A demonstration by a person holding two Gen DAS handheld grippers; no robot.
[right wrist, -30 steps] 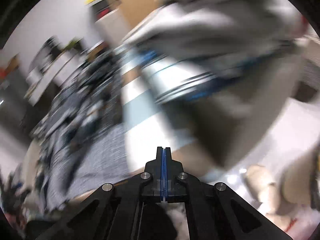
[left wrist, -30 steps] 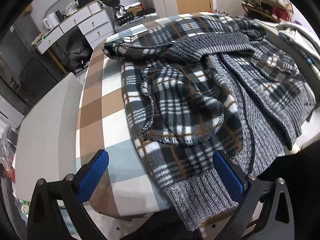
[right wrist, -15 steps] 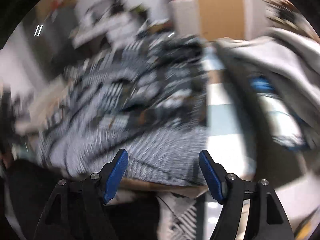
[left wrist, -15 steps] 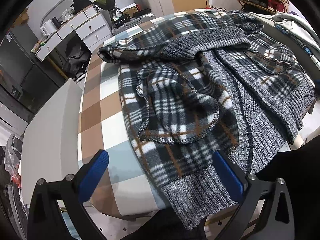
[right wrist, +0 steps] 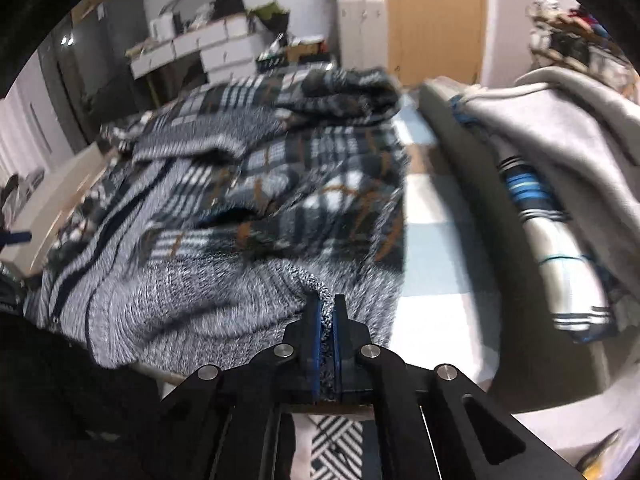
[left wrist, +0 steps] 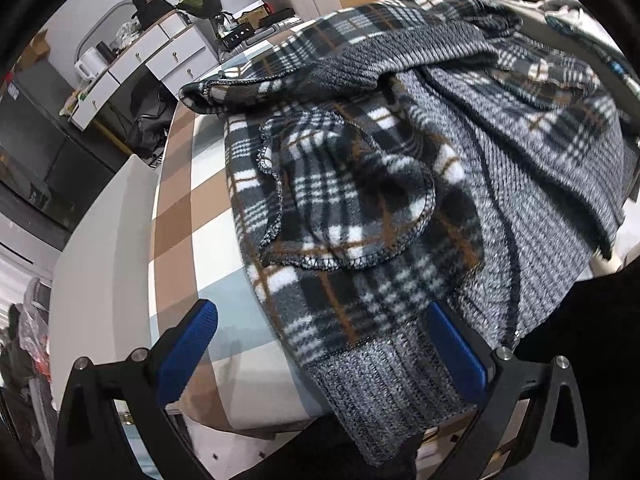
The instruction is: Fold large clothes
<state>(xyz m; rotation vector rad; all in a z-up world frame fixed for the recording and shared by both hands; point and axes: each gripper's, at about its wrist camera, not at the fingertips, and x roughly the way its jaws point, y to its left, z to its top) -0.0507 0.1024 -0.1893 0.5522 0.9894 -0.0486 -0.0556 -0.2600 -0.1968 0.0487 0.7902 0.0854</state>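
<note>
Across the checked tablecloth point(left wrist: 176, 216) of the table, taking up most of its surface, the large plaid and knit cardigan point(left wrist: 400, 184) is lying crumpled, its near edge hanging over the near side of the table. 1 plaid fleece flap point(left wrist: 348, 200) is sitting bunched on top of the left half, and a sleeve point(left wrist: 280, 84) is reaching out toward the far left. Off to the right, a pile of other clothes point(right wrist: 560, 184) is waiting, just beside the cardigan but not on it.

Judging by its thick knit and fleece, the cardigan is going to be soft, floppy and fairly heavy for cloth, so it will be sagging and dragging on the tablecloth rather than sliding cleanly. The ribbed hem point(left wrist: 384, 384) is looking like the firmest place to hold, since it is dense and will not be stretching thin in a pinch.

At the near right, the right gripper point(right wrist: 326, 312) is clamping a fold of that grey knit edge between its 2 blue pads. At the near left, the left gripper point(left wrist: 320, 348) is hovering with its jaws spread wide, straddling the hem's left corner without pressing on it; closing there would give 2 matching holds for lifting the hem.
</note>
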